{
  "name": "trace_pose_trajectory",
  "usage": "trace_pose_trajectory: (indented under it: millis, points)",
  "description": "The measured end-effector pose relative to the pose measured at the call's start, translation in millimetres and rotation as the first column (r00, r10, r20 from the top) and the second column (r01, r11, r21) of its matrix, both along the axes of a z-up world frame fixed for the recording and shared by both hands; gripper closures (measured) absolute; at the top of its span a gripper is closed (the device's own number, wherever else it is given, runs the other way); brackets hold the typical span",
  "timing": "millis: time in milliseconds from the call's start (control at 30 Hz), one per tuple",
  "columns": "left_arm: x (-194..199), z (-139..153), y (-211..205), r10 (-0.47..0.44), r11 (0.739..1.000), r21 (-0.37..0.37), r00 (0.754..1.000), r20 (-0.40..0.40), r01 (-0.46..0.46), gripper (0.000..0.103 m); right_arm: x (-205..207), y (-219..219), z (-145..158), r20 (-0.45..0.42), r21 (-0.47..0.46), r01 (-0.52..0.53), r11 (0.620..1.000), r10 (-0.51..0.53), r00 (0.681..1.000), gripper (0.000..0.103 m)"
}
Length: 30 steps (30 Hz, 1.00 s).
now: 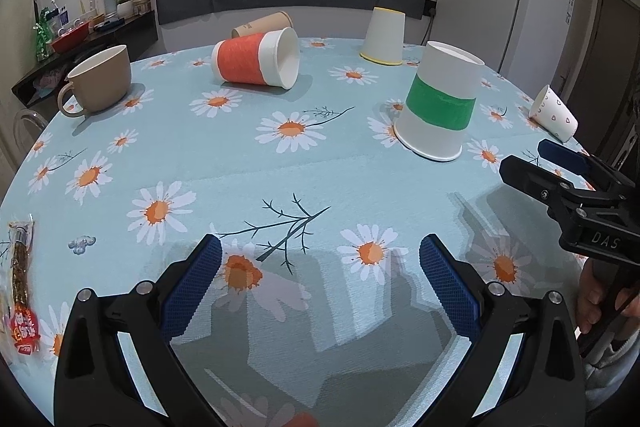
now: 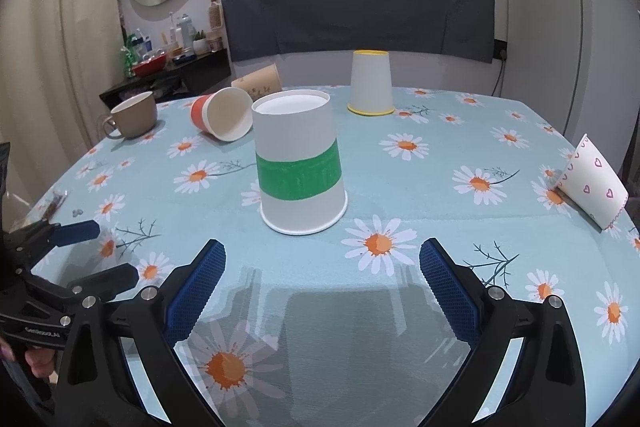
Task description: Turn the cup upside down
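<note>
Green-banded cup (image 1: 439, 101): white paper, standing mouth-down on the daisy tablecloth (image 1: 248, 179), base up, leaning slightly in the fisheye.

Left wrist view:
- Left gripper (image 1: 320, 259) low over the near table edge, jaws spread wide, nothing between the blue pads (image 1: 192, 287). Well short of the green-banded cup, which sits ahead and to the right.
- Right gripper (image 1: 532, 163) enters from the right edge, black body with a blue-tipped finger; jaws apart, empty, near the cup but not touching.
- Orange-banded cup (image 1: 256, 62) on its side, mouth facing right. Brown paper cup (image 1: 262, 25) on its side just behind it.
- Yellow-rimmed cup (image 1: 383, 37) mouth-down at the far edge.
- Heart-print cup (image 1: 554, 113) lying tilted at the right edge.
- Beige mug (image 1: 98, 81) upright, far left, handle toward the camera.
- Snack packet (image 1: 22, 287) at the near left edge.

Right wrist view:
- Right gripper (image 2: 322, 259) jaws wide, empty; green-banded cup (image 2: 299, 163) stands just ahead, centred slightly left, apart from both pads.
- Left gripper (image 2: 96, 251) at the lower left, fingers parted, holding nothing.
- Orange-banded cup (image 2: 220, 119) on its side behind-left, mouth toward the camera; brown paper cup (image 2: 258, 81) behind it.
- Yellow-rimmed cup (image 2: 370, 83) mouth-down, far centre.
- Heart-print cup (image 2: 594, 183) tipped at the right edge.
- Beige mug (image 2: 134, 115) far left.
</note>
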State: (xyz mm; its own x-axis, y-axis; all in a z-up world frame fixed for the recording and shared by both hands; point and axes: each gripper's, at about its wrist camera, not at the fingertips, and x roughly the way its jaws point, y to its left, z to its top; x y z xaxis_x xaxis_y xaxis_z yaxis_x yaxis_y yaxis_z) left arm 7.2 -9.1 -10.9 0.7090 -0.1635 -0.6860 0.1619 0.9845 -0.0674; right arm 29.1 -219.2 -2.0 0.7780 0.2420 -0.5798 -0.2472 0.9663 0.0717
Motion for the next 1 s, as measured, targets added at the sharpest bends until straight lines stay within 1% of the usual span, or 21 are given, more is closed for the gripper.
trace_pose_trajectory:
  millis: [233,433,533,667,800,900,1000]
  points:
    - [1.7,1.3,1.1,0.000,1.000,-0.012,1.000,0.005,0.000,0.006,1.6,0.6,-0.4,-0.007,-0.002,-0.004,1.000,0.004,1.000,0.009]
    - [1.3,2.1,-3.6,-0.008,1.000,0.016,1.000,0.011,0.008,0.006,-1.3,-2.4,0.2,0.010,0.015,0.004,1.000,-0.004,1.000,0.009]
    - [-0.5,2.7,-2.6,-0.014,1.000,0.008,1.000,0.020,0.014,0.006,-0.7,-1.6,0.3,0.008,0.012,0.002,1.000,-0.002,1.000,0.009]
    - [-1.4,2.6,-3.8,-0.017,1.000,0.017,1.000,0.023,0.017,0.006,0.5,-1.2,0.7,0.004,0.008,0.000,1.000,0.000,1.000,0.009]
    - [-3.8,3.3,-5.0,-0.018,1.000,0.024,0.999,0.035,0.017,0.006,1.7,-0.9,0.5,-0.002,0.009,-0.004,1.000,0.004,1.000,0.009]
    - [-4.9,4.0,-4.5,-0.025,1.000,0.016,0.999,0.042,0.025,0.006,2.6,-0.8,0.2,-0.005,0.009,-0.006,1.000,0.006,1.000,0.009]
    - [-8.2,6.6,-2.8,-0.015,1.000,0.007,0.998,0.069,0.014,0.006,3.0,0.4,-0.3,-0.007,0.009,-0.010,1.000,0.010,1.000,0.009]
